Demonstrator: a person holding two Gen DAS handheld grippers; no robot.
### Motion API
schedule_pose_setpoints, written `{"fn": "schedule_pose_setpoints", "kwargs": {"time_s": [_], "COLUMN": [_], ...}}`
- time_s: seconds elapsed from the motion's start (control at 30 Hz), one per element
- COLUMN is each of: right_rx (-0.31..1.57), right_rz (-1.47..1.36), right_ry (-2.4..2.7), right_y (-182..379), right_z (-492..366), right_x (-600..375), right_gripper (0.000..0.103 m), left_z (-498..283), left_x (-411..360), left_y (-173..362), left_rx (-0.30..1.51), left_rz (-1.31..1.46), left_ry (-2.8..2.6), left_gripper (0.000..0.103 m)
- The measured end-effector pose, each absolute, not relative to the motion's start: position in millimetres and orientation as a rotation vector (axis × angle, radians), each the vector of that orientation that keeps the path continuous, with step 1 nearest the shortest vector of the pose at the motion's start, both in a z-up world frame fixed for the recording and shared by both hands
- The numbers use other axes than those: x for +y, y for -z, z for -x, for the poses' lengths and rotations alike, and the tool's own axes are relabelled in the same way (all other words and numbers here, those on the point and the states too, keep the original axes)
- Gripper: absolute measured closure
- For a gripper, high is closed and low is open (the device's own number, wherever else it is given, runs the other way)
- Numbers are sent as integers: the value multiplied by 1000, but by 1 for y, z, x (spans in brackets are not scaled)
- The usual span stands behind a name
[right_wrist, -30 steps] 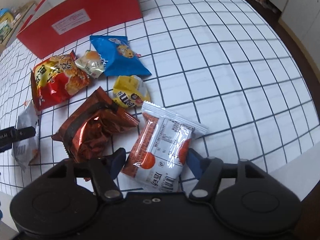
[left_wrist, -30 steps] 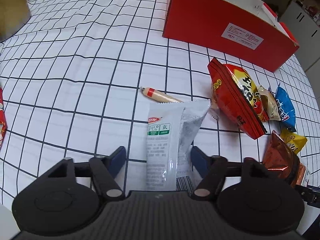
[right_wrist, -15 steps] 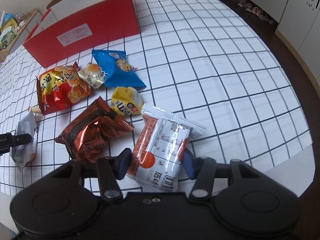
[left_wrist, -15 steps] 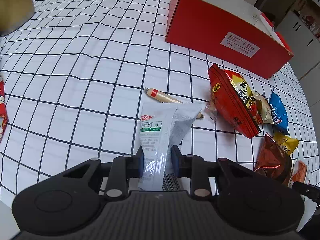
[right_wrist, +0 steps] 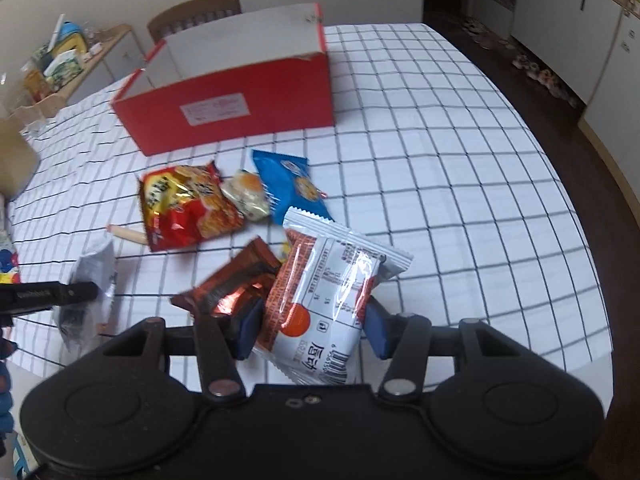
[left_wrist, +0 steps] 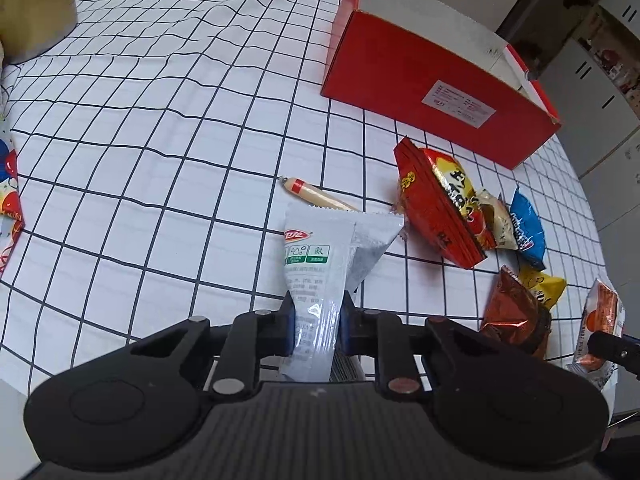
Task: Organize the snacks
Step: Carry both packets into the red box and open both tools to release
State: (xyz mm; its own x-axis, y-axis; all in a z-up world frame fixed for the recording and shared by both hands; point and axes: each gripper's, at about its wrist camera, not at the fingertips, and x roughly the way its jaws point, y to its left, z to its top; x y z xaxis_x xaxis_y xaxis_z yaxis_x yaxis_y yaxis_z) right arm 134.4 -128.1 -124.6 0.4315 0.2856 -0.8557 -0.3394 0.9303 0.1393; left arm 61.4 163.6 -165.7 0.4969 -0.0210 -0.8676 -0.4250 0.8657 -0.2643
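My left gripper [left_wrist: 316,312] has its jaws closing on a white-and-silver packet [left_wrist: 320,256]; the pads press its lower end, and it hangs slightly above the checked cloth. My right gripper [right_wrist: 312,320] is shut on an orange-and-white packet [right_wrist: 332,280], which is lifted and tilted. An open red box [right_wrist: 240,108] stands at the back of the table. Between the box and the grippers lie a red-and-yellow bag [right_wrist: 184,208], a small cake packet [right_wrist: 248,196], a blue packet [right_wrist: 288,184], a brown foil packet [right_wrist: 236,288] and a sausage stick [left_wrist: 316,198].
A yellow packet [left_wrist: 542,288] lies partly hidden behind the brown foil one. A brown cardboard box [left_wrist: 36,4] stands far left, and a colourful bag [left_wrist: 8,184] sits at the left edge. A chair [right_wrist: 196,16] is behind the table. The table's edge runs along the right.
The left jaws came together onto the white packet and raised it. The right jaws narrowed onto the orange-and-white packet and lifted it off the cloth; both views now sit higher.
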Motion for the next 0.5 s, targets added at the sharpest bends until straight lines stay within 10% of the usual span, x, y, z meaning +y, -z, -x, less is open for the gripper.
{"fn": "schedule_pose_setpoints", "kwargs": {"time_s": [0.5], "right_rx": [928], "right_rz": [156], "right_ry": [-577], "right_y": [71], "right_z": [-168], "right_x": [-65], "right_gripper": [51], "left_z": [-99], "left_x": [139], "left_y": [79], "left_rx": [891], "left_rz": [350], "left_ry": [-177], "left_gripper": [84]}}
